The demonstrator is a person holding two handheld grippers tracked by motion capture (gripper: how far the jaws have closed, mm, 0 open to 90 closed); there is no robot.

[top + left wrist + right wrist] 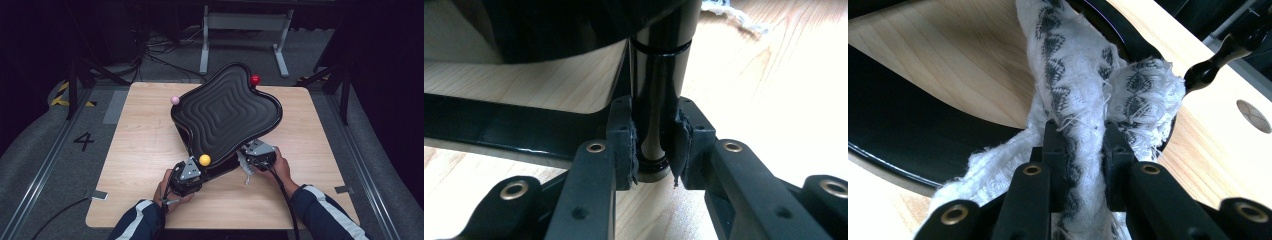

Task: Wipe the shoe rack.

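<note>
From the high view, my left gripper (192,167) was clamped on a black post (655,100) of the tilted black tray (225,112) — right under the yellow ball (204,160). Further right, my right gripper (252,154) pinched a white patterned cloth (1073,90) against the tray's near edge, over the wooden table (140,150).

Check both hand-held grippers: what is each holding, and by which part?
The left hand-held gripper clamps the black tray's post near its lower end. The right hand-held gripper pinches a white patterned cloth bunched mid-length.
</note>
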